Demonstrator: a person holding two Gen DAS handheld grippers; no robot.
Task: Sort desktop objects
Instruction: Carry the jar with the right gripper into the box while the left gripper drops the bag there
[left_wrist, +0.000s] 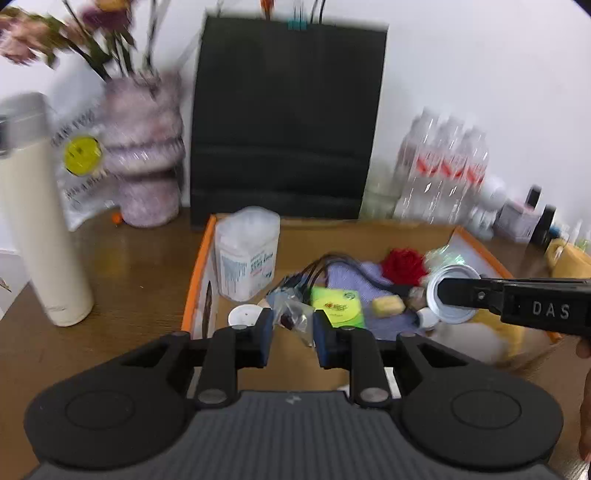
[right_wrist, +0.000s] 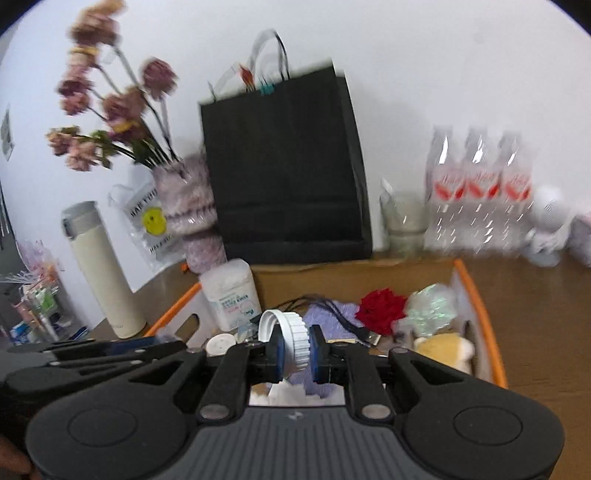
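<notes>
An orange-edged cardboard box (left_wrist: 199, 266) lies on the brown desk and holds a cotton-swab tub (left_wrist: 247, 254), a green packet (left_wrist: 338, 306), a red flower (left_wrist: 402, 266), cables and a purple cloth. My left gripper (left_wrist: 293, 332) hovers over the box's near edge with a small clear plastic bag (left_wrist: 293, 315) pinched between its blue pads. My right gripper (right_wrist: 295, 354) is shut on a white ribbed lid (right_wrist: 297, 341). In the left wrist view the right gripper (left_wrist: 448, 293) reaches in from the right over the box, with the lid (left_wrist: 452, 314) seen face-on.
A cream thermos (left_wrist: 44, 240) stands at the left and a vase of dried flowers (left_wrist: 144, 166) behind it. A black paper bag (left_wrist: 288, 122) stands behind the box. A pack of water bottles (left_wrist: 443, 166) and a yellow mug (left_wrist: 569, 258) are on the right.
</notes>
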